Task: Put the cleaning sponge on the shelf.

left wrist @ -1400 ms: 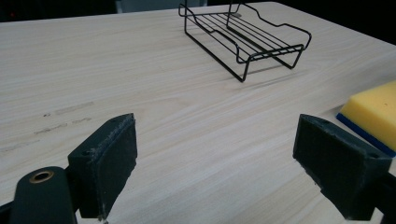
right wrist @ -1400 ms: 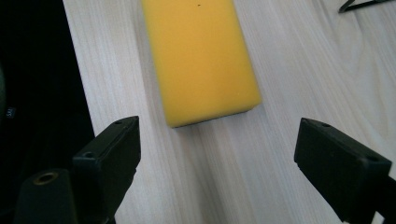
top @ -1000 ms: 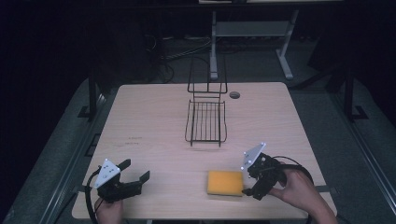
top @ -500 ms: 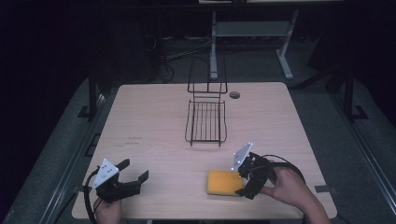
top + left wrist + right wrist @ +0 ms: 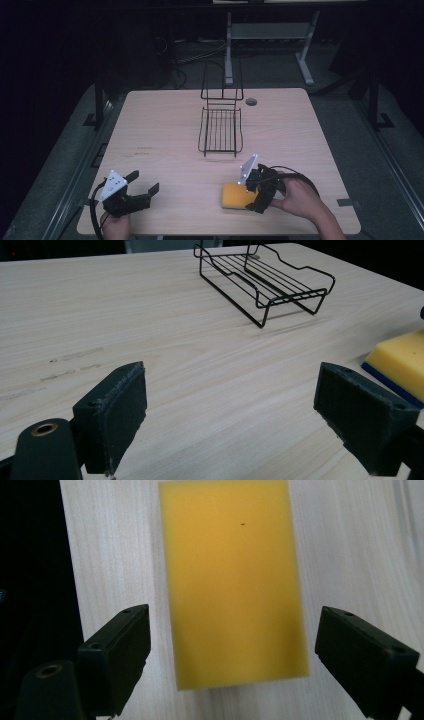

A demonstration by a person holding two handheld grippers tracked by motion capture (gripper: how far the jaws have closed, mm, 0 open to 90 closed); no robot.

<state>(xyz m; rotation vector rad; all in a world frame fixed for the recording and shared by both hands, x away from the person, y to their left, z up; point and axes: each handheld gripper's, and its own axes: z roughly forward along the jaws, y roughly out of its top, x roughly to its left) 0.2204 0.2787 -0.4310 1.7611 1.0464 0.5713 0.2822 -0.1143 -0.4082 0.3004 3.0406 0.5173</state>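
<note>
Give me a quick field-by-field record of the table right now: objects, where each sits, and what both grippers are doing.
table: light wood top
sponge: yellow with a blue underside, flat near the front edge, right of centre
wire rack: black, mid-table toward the far side, nothing in it
right gripper: jaws open, straddling the sponge's near end, not closed on it
left gripper: jaws open, holding nothing, at the front left corner
contact: sponge and wire rack apart
</note>
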